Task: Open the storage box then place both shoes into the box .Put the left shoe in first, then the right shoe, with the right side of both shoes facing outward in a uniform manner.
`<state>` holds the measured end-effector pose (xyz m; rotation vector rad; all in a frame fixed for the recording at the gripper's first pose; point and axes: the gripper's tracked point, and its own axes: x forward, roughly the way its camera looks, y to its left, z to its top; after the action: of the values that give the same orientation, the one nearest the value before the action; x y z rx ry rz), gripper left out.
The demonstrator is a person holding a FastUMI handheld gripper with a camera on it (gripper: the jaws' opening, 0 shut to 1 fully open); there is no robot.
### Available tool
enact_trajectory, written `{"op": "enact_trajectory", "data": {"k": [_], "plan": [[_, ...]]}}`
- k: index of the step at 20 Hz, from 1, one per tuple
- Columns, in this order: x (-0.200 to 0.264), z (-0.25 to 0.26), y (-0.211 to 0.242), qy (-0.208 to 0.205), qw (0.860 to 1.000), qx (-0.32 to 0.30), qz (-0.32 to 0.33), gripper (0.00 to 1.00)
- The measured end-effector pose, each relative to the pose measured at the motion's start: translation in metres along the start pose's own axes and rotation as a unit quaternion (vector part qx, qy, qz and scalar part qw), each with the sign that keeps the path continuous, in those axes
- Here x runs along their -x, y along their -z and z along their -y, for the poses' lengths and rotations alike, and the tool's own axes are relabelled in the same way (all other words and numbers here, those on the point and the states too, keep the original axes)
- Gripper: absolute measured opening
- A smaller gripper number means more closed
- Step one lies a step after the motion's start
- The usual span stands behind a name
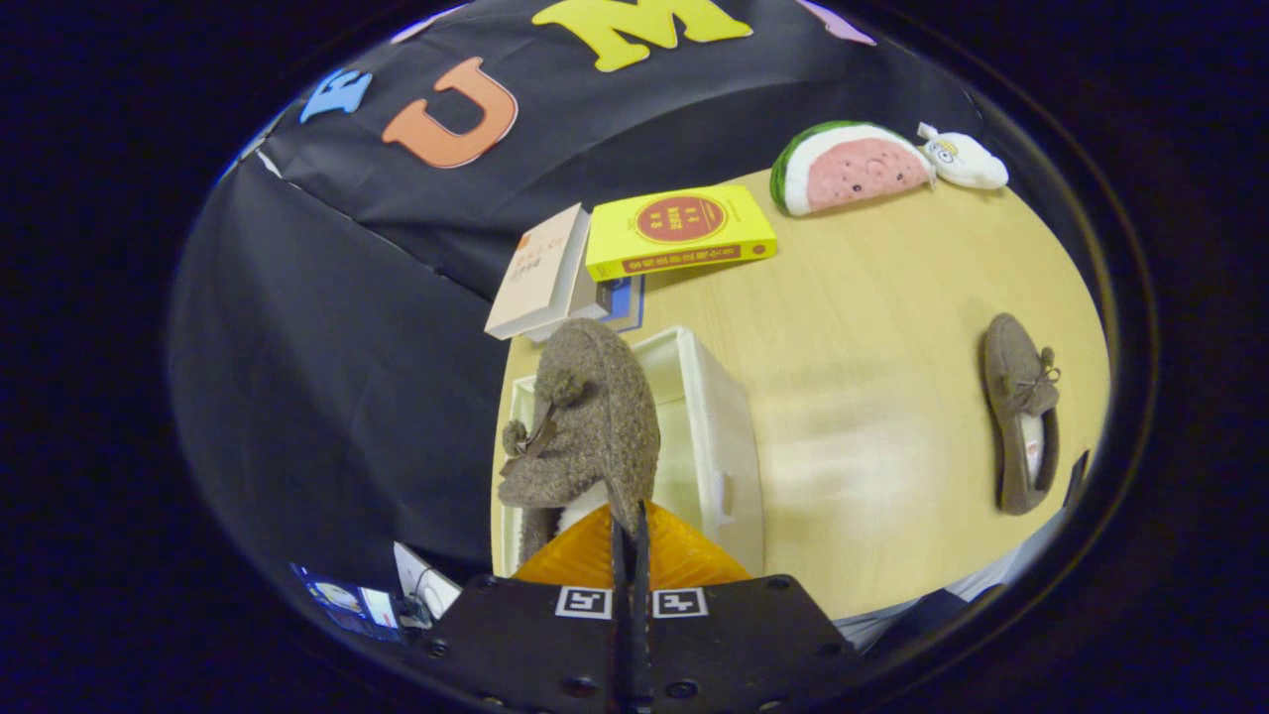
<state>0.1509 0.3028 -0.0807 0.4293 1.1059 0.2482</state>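
The gripper (pixel 631 531), its jaws pinched narrow on the heel rim of a fuzzy brown shoe (pixel 585 426), holds it just ahead, over the open white storage box (pixel 719 436). The first placement appears to be in hand; next the shoe must be lowered in, then released. The second shoe (pixel 1021 412) lies well off right on the counter (pixel 872 397). Two shoes, one box, two books (pixel 679 230), two plush toys (pixel 853 167).

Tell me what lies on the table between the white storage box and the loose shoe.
Nothing: in the gripper view, bare table runs from the storage box to the loose shoe. The gripper is shut on the other shoe, over the box.
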Motion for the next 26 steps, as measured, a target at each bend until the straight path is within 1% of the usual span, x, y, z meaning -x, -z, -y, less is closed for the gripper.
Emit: {"op": "enact_trajectory", "data": {"k": [2,5,7,10,13,17,18,19,20,22,23,25,26], "plan": [[-0.015,-0.010,0.011,0.000,1.000,-0.009,-0.010,0.00],[-0.044,-0.018,0.027,0.013,1.000,0.003,-0.014,0.01],[-0.062,-0.021,0.037,0.034,0.999,0.000,-0.021,0.01],[-0.093,-0.014,0.044,0.074,0.997,0.012,-0.024,0.00],[-0.121,-0.009,0.065,0.104,0.992,0.026,-0.063,0.01],[-0.147,-0.008,0.076,0.131,0.987,0.044,-0.085,0.02],[-0.152,-0.005,0.077,0.135,0.985,0.059,-0.086,0.02],[-0.153,-0.005,0.077,0.135,0.985,0.060,-0.088,0.02],[-0.156,-0.004,0.081,0.135,0.985,0.054,-0.091,0.05],[-0.155,-0.008,0.076,0.120,0.987,0.065,-0.087,0.06],[-0.156,-0.009,0.081,0.107,0.988,0.067,-0.089,0.15],[-0.148,-0.013,0.083,0.090,0.990,0.055,-0.092,0.25],[-0.144,-0.012,0.083,0.087,0.990,0.061,-0.091,0.30]]}}
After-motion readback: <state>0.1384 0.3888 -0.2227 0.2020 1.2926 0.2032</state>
